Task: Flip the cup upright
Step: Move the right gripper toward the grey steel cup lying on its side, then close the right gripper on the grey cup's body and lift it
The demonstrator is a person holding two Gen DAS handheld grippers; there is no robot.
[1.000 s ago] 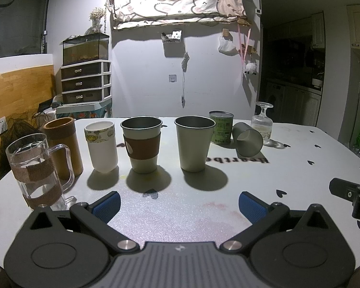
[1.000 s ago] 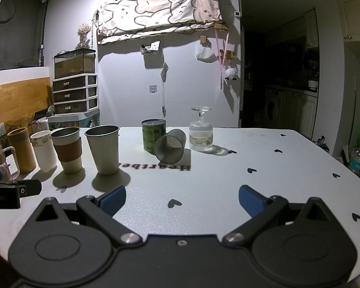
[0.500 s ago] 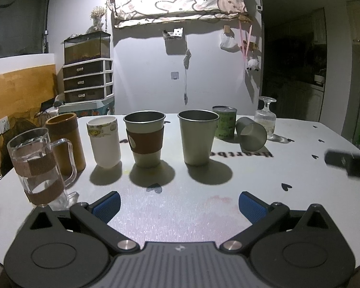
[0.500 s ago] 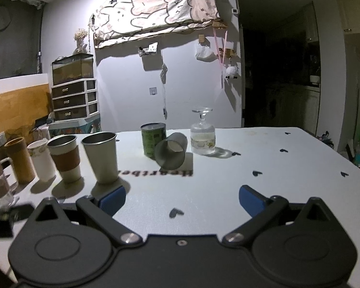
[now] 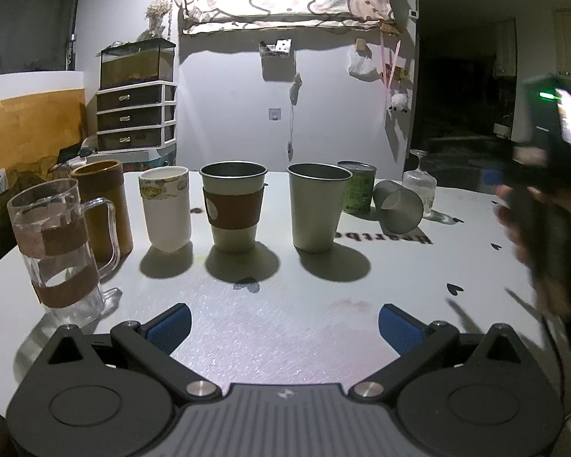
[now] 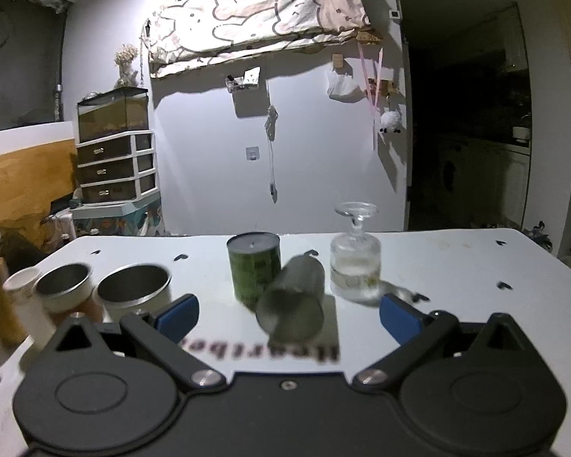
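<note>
One tipped cup (image 6: 291,297) lies right of five upright cups, by one can (image 6: 253,268), possibly touching; both grippers (image 5: 283,321) (image 6: 289,314) spread wide, nothing held

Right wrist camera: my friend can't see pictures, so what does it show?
The open right gripper faces a grey metal cup lying on its side on the white table. A green can stands just left of the cup, an upside-down stemmed glass to its right, with upright cups at far left.
</note>
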